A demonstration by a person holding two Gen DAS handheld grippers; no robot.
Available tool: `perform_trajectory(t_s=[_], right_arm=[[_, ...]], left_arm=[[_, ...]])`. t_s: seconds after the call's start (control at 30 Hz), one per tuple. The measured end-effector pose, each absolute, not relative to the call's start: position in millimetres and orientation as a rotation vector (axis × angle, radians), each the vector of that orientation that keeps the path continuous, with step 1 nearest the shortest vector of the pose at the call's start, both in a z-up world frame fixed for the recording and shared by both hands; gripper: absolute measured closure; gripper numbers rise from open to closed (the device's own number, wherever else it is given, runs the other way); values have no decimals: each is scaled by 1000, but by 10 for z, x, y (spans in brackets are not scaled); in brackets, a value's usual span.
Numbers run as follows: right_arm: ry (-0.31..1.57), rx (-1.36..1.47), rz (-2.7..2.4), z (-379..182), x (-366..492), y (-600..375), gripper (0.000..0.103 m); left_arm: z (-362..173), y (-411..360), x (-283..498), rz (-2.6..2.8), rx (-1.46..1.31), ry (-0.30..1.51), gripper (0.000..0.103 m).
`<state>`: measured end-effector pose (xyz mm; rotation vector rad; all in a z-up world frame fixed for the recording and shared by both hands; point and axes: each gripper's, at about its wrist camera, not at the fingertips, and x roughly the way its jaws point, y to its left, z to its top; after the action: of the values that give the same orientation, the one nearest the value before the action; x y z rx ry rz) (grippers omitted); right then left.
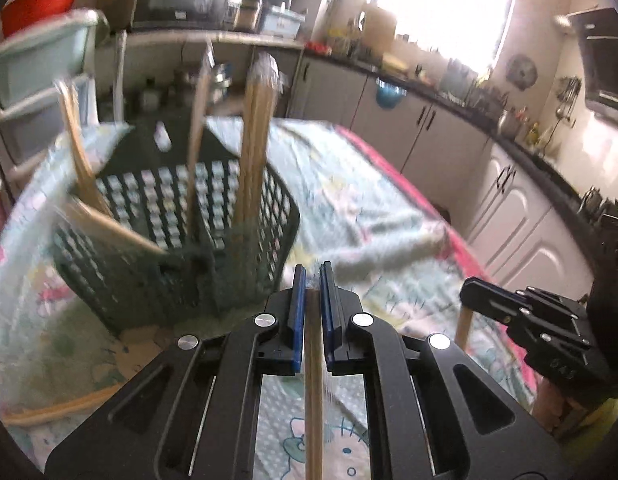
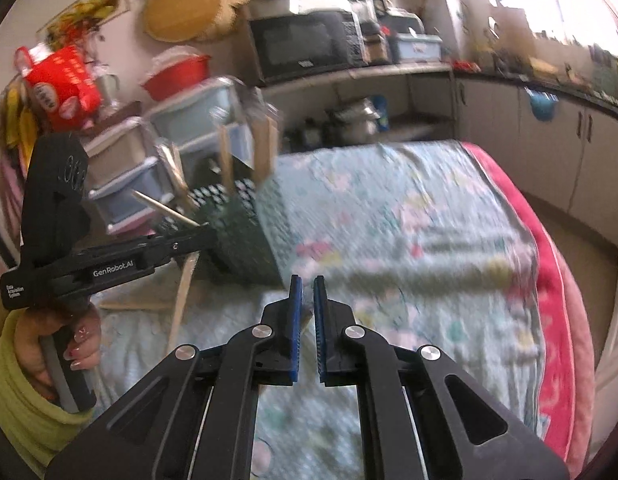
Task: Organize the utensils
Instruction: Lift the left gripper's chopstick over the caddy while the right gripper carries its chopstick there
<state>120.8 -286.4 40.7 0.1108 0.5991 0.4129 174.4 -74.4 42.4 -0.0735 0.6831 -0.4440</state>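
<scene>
1. Green basket (image 1: 177, 236), ten o'clock of the left wrist view: upright wooden utensils (image 1: 255, 140) stored there.
2. Left gripper (image 1: 312, 280): jaws pinching a wooden stick (image 1: 313, 380), likely basket-bound.
3. Right gripper (image 1: 467, 296), four o'clock: pinching a second stick (image 1: 463, 326).

right claw (image 2: 307, 288) closed above the quilt (image 2: 409, 216) — green basket (image 2: 245, 236) just beyond.

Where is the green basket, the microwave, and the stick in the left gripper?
green basket (image 1: 245, 268), left wrist view, front mesh wall.
microwave (image 2: 305, 46), right wrist view, dark door.
wooden stick (image 1: 313, 392), left wrist view, shaft behind the blue pads.
</scene>
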Motion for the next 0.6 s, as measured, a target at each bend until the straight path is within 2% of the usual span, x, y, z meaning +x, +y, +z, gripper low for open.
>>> perform_trajectory(t_s=[0.6], right_arm=[[355, -16, 547, 1325, 1185, -2300, 98]], left_arm=[[1580, -215, 1549, -353, -126, 363, 99]])
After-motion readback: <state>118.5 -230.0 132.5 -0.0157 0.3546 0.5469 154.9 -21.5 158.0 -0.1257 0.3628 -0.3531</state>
